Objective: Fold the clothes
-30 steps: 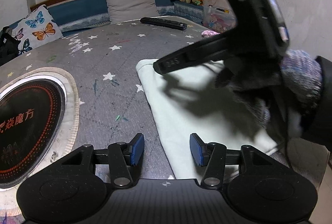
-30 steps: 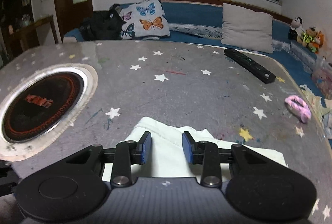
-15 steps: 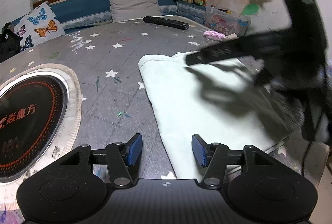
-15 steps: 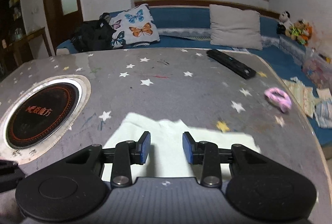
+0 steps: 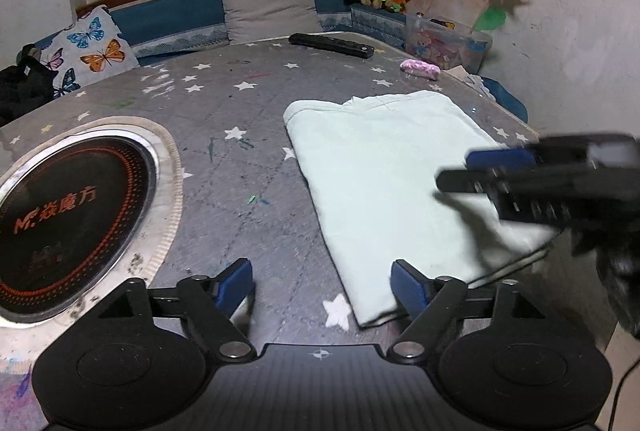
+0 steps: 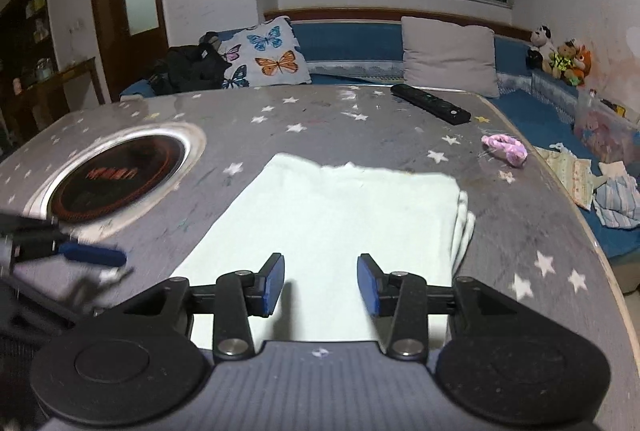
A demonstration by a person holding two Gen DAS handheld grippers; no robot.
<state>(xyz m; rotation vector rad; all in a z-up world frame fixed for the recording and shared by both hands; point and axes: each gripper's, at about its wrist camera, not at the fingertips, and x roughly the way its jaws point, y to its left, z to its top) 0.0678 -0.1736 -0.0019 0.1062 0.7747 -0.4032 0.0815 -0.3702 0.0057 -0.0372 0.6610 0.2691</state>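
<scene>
A pale green garment lies folded into a flat rectangle on the grey star-patterned table. In the right wrist view the same garment shows stacked layers along its right edge. My left gripper is open, low over the table at the garment's near left corner, holding nothing. My right gripper is open above the near end of the garment, empty. The right gripper shows blurred at the right of the left wrist view. The left gripper's blue fingertip shows at the left of the right wrist view.
A round black cooktop is set into the table at the left. A black remote and a pink hair tie lie toward the far right. Cushions and plush toys line the blue bench behind. Loose cloths lie beyond the table's right edge.
Both grippers have opened wider. The right gripper has swung down and back from high over the garment to its near right side, exposing the whole folded garment.
</scene>
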